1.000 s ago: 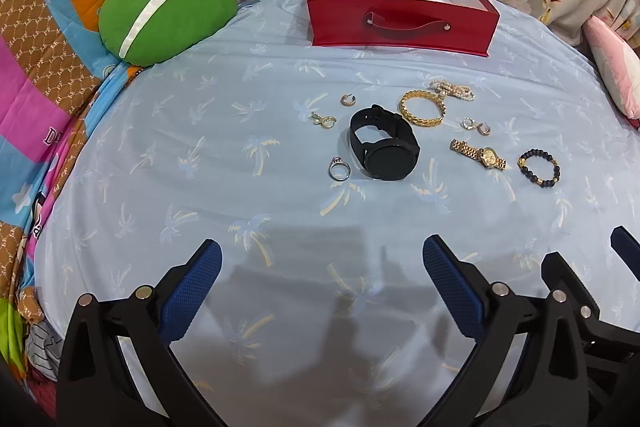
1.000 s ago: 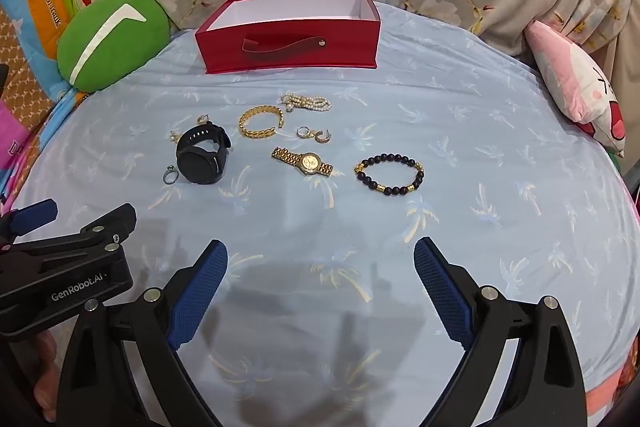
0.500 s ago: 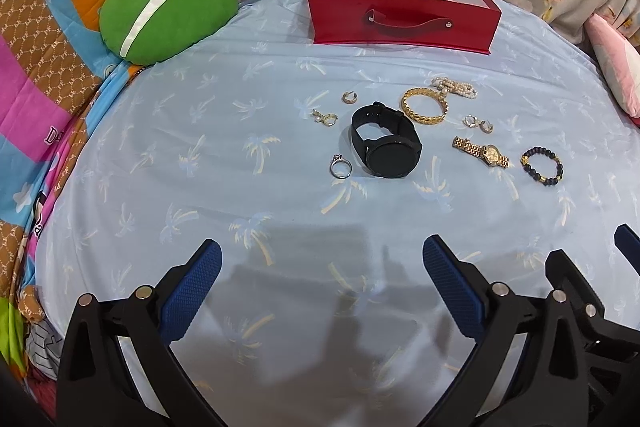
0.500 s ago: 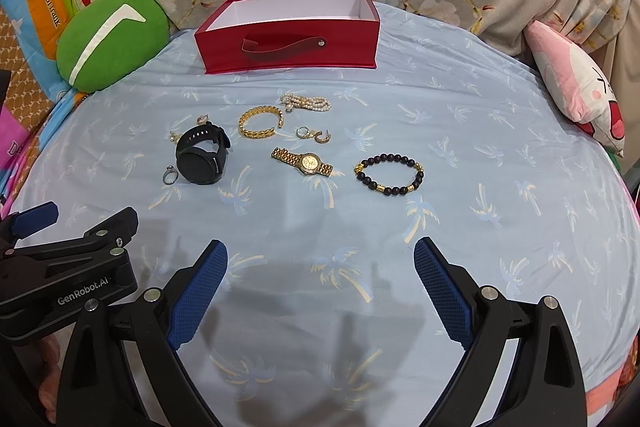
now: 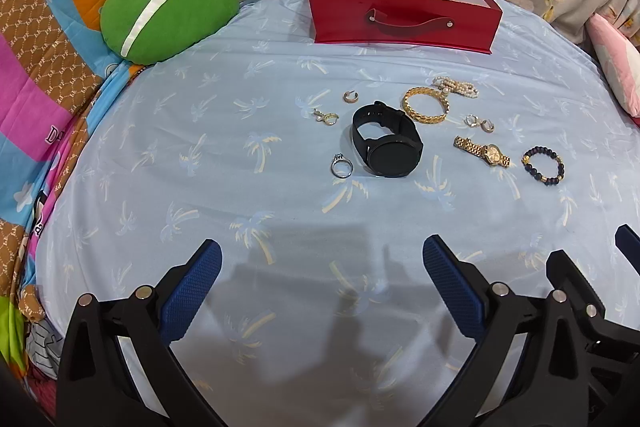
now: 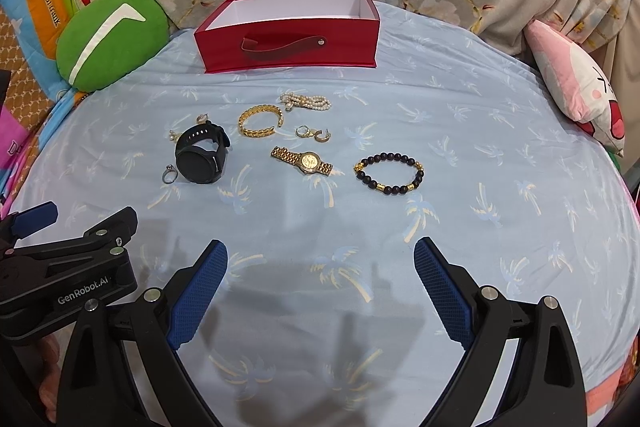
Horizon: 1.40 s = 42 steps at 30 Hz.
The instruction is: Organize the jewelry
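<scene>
Jewelry lies on the light blue cloth: a black watch (image 5: pixel 387 143) (image 6: pixel 201 157), a silver ring (image 5: pixel 341 168) (image 6: pixel 169 174), a gold bangle (image 5: pixel 425 105) (image 6: pixel 260 122), a pearl bracelet (image 5: pixel 456 86) (image 6: pixel 306 101), a gold watch (image 5: pixel 482 151) (image 6: pixel 303 160), a black bead bracelet (image 5: pixel 543 165) (image 6: pixel 389 173) and small earrings (image 5: pixel 479 122) (image 6: pixel 313 133). An open red box (image 5: pixel 402 11) (image 6: pixel 289 29) stands behind them, empty. My left gripper (image 5: pixel 320 275) and right gripper (image 6: pixel 321 273) are open, empty and well short of the jewelry.
A green cushion (image 5: pixel 168 7) (image 6: pixel 110 41) lies at the back left. A pink pillow (image 6: pixel 576 83) lies at the right. Floral fabric hangs behind the box. The left gripper's body (image 6: pixel 68 267) shows at the lower left of the right wrist view.
Both views have shifted only slightly; the left gripper has edged a little nearer the jewelry. Both grippers stay open and nothing on the cloth has moved.
</scene>
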Each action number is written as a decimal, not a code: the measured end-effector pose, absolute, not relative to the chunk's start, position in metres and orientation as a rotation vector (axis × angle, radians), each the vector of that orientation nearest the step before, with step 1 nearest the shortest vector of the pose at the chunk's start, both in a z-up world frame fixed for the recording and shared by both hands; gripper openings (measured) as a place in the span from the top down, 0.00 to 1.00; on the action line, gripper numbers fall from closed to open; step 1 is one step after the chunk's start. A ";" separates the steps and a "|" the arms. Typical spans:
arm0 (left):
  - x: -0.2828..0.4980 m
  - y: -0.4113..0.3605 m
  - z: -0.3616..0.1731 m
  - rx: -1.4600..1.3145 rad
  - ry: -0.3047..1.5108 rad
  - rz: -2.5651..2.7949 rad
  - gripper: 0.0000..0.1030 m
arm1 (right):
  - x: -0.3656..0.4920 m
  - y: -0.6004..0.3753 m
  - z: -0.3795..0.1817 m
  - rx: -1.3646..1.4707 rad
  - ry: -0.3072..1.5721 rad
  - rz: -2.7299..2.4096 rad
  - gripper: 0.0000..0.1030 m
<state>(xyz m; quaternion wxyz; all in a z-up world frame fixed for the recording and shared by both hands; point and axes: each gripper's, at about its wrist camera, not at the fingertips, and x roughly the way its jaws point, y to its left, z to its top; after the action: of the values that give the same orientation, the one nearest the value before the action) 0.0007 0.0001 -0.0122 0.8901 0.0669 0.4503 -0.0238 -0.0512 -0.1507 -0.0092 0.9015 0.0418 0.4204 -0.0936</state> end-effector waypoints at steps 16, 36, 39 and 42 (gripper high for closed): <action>0.000 0.002 -0.014 0.138 0.938 -0.047 0.05 | -0.051 -0.151 -0.010 0.087 0.873 -0.192 0.10; -0.002 0.003 -0.016 0.138 0.941 -0.044 0.05 | -0.051 -0.151 -0.011 0.085 0.873 -0.193 0.10; -0.002 0.003 -0.016 0.138 0.941 -0.044 0.05 | -0.052 -0.151 -0.010 0.087 0.874 -0.193 0.10; -0.002 0.003 -0.016 0.137 0.940 -0.043 0.05 | -0.051 -0.151 -0.011 0.088 0.873 -0.193 0.10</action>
<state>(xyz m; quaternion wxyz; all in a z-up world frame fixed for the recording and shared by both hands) -0.0022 0.0034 -0.0160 0.8890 0.0660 0.4526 -0.0207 -0.0515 -0.1509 -0.0109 0.9009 0.0423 0.4218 -0.0933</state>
